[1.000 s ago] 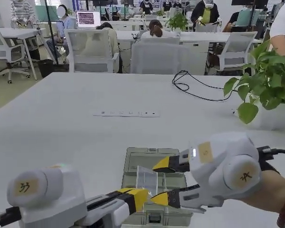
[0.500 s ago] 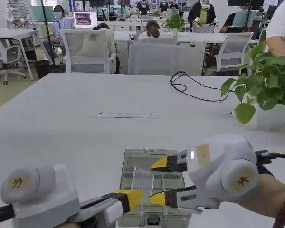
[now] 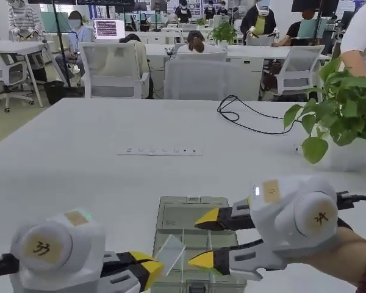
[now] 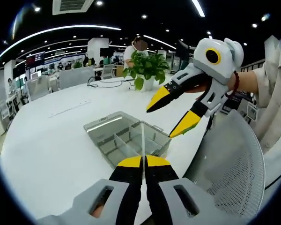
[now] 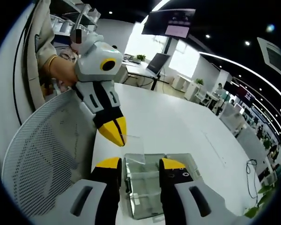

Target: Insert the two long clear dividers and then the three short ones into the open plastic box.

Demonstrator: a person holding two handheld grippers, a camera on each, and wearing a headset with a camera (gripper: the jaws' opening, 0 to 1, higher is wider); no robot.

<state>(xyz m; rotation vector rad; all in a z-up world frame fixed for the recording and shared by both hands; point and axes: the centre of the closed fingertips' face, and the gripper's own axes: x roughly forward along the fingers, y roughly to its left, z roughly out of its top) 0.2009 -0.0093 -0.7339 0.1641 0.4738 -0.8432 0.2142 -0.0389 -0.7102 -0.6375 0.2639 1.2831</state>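
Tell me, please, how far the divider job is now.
Done: some clear dividers already stand in the plastic box, though I cannot count them. In hand: the left gripper is shut on one more divider at the box; the right gripper is open beside it. Left: seating this piece, perhaps others.

Box (image 3: 182, 210) front hidden behind right gripper (image 3: 195, 243); left gripper (image 3: 154, 268) cut off (bottom edge).

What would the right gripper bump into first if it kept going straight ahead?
Probably the clear divider held by the left gripper, just ahead over the plastic box; depth is hard to judge.
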